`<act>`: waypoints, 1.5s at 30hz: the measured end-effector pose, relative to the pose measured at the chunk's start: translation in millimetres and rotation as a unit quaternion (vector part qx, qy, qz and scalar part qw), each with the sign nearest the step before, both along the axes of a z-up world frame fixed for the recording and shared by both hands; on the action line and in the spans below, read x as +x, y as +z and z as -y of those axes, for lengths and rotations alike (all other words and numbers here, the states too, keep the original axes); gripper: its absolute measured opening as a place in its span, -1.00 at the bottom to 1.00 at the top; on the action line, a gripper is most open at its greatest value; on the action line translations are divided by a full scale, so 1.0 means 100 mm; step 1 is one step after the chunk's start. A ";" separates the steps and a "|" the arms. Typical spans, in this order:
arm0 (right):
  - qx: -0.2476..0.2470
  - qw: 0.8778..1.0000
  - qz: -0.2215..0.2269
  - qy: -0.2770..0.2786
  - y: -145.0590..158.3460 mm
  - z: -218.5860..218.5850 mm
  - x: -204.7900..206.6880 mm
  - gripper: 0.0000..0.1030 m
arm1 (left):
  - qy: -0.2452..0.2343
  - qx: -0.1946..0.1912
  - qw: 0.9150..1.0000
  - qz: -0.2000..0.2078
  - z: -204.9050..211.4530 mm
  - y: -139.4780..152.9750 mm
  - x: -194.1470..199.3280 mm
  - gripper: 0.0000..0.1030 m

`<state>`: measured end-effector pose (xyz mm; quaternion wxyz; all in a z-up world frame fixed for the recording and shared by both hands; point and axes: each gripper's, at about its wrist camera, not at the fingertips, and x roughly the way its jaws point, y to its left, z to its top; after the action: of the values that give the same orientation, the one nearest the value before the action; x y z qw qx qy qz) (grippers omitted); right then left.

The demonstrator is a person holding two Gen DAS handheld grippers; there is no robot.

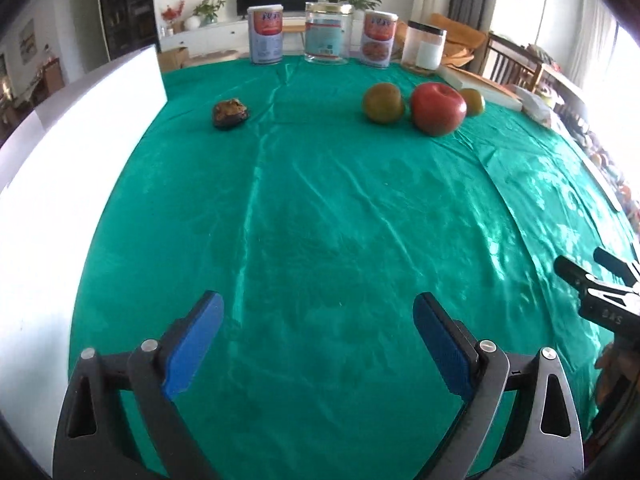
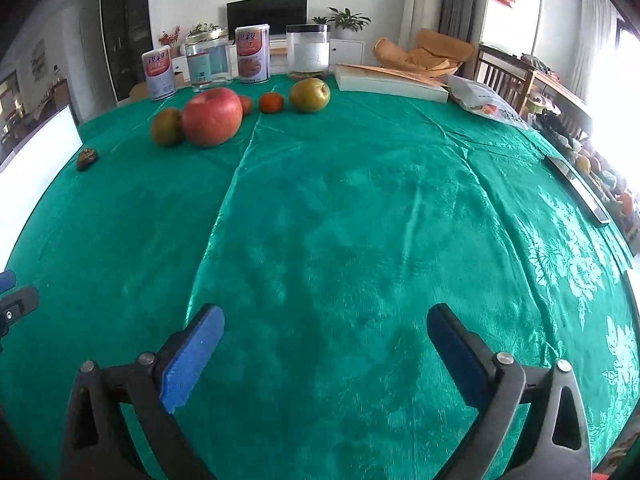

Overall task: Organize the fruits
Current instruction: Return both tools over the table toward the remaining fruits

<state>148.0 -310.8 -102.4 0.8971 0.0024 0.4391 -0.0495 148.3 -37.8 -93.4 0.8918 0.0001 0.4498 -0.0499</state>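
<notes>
A small orange fruit (image 2: 244, 104) hides partly behind the red apple (image 2: 212, 117) at the far side of the table (image 2: 360, 220). Both the left hand-held gripper (image 1: 318, 344) and the right hand-held gripper (image 2: 326, 354) are wide open, holding nothing.

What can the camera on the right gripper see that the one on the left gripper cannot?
Only the right wrist view shows the small orange fruit, another reddish one behind the apple, and the printed bag. Only the left wrist view shows the right gripper at its edge. Both show the red apple, two green-brown fruits, the dark brown lump, the jars and the green tablecloth.
</notes>
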 end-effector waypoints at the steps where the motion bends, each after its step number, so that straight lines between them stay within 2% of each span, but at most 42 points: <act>1: 0.008 1.000 -0.002 0.000 -0.03 0.02 0.09 1.00 | 0.004 -0.001 1.000 0.002 -0.01 -0.02 0.06 0.87; 6: 0.016 1.000 -0.026 0.000 -0.15 0.04 0.21 1.00 | 0.010 0.029 0.999 -0.011 -0.03 -0.17 0.25 0.87; 11: 0.013 1.000 -0.026 0.000 -0.15 0.00 0.18 1.00 | 0.012 0.023 1.000 -0.008 -0.06 -0.21 0.25 0.91; 14: 0.013 1.000 -0.027 0.000 -0.15 0.00 0.18 1.00 | 0.018 0.027 0.999 -0.006 -0.04 -0.22 0.24 0.99; 42: 0.015 1.000 -0.027 -0.001 -0.14 -0.01 0.18 1.00 | 0.017 0.025 1.000 -0.006 -0.03 -0.23 0.23 0.99; 43: 0.015 1.000 -0.027 -0.001 -0.14 -0.01 0.18 1.00 | 0.016 0.024 1.000 -0.007 -0.03 -0.23 0.24 0.99; 45: 0.015 1.000 -0.027 -0.001 -0.14 -0.01 0.18 1.00 | -0.004 0.023 0.999 -0.040 -0.04 -0.19 0.35 0.98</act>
<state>165.6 -310.1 -116.7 0.8846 0.0146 0.4641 -0.0439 182.8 -33.9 -112.6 0.8728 0.0200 0.4858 -0.0432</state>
